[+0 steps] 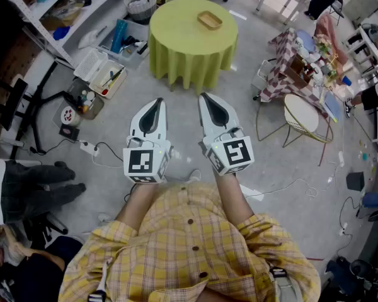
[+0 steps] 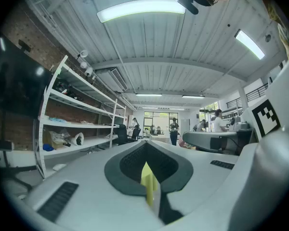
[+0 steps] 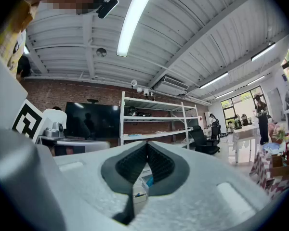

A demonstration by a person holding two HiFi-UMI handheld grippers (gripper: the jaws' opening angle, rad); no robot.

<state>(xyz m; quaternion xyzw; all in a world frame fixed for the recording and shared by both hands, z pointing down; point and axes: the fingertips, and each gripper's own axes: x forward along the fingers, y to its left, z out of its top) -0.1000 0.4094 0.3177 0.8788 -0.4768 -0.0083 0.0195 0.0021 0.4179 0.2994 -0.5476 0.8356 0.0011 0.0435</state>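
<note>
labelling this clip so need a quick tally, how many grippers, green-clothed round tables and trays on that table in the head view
grippers: 2 (left gripper, right gripper, both shut and empty)
green-clothed round table: 1
wooden tray on that table: 1
total: 4

The head camera looks steeply down past the left gripper (image 1: 156, 100) and right gripper (image 1: 205, 95) to the floor, with the round yellow-clothed worktop (image 1: 190, 39) ahead. Each gripper camera sits close behind its own jaws, facing forward and tilted up toward the ceiling. White shelving (image 1: 88, 2) shows in all three views, left in the left gripper view and central in the right.
</note>
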